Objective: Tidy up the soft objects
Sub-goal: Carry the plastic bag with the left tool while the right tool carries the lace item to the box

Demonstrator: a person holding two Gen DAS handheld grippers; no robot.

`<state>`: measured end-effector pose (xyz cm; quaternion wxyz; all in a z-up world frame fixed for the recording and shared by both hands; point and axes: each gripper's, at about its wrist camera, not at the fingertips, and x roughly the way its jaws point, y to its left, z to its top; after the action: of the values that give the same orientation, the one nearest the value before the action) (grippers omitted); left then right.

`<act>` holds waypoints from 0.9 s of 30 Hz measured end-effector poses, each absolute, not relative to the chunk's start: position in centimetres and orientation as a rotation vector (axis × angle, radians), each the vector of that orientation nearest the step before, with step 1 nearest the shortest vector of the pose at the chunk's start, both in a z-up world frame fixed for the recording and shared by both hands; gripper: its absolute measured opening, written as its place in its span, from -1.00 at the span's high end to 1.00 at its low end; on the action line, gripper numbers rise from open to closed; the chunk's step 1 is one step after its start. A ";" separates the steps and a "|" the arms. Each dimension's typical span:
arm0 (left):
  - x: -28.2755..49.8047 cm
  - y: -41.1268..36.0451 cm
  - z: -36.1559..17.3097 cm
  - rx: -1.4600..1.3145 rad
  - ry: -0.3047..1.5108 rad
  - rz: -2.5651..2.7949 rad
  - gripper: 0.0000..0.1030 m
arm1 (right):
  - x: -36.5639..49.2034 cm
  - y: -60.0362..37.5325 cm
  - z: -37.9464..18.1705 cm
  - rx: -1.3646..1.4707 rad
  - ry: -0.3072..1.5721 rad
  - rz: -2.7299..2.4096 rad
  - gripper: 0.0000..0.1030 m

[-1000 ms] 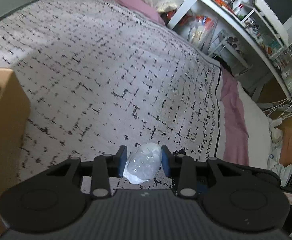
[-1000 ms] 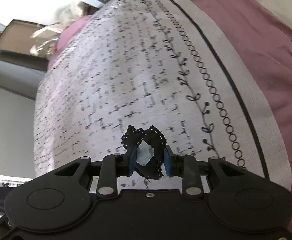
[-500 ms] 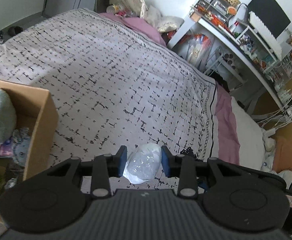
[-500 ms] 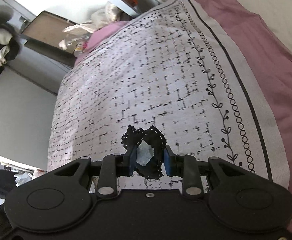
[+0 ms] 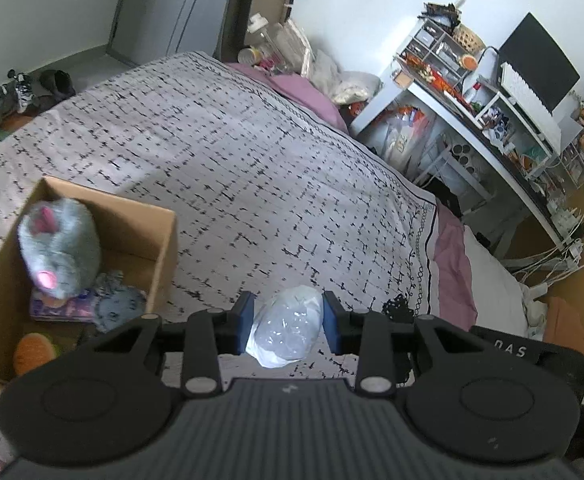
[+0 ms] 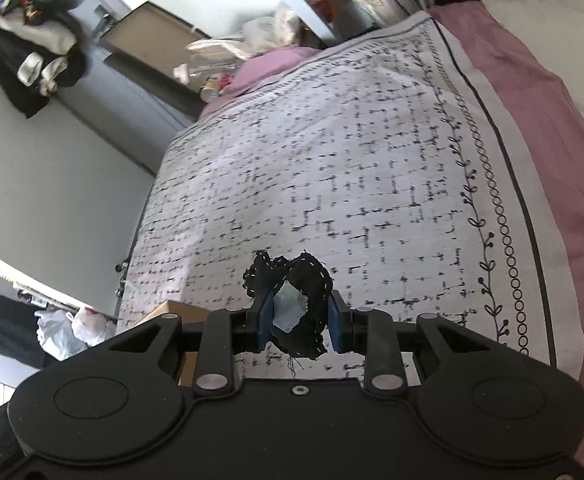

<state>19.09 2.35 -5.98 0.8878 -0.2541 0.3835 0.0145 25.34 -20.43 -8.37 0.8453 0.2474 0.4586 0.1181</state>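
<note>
Left wrist view: left tool (image 5: pixel 287 322) pinching crinkly clear plastic bundle (image 5: pixel 285 326), right tool (image 6: pixel 296 318) clamping black stitched fabric piece (image 6: pixel 292 284); best released low over open brown cardboard box (image 5: pixel 159 256).

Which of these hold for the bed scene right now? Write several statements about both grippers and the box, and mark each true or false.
1. The left gripper grips a clear plastic bundle. True.
2. The right gripper is open. False: it is shut on a black fabric piece.
3. The cardboard box holds a grey plush toy. True.
4. The box sits on the floor. False: it rests on the patterned bedspread.
</note>
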 end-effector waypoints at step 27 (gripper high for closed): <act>13.4 13.1 -5.9 -0.611 0.702 0.125 0.32 | 21.5 -10.2 -2.9 0.399 0.881 0.345 0.45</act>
<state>13.40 13.08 -5.92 0.8918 -0.2946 0.3380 0.0603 21.54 -10.15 -2.94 0.8711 0.1909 0.4214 0.1648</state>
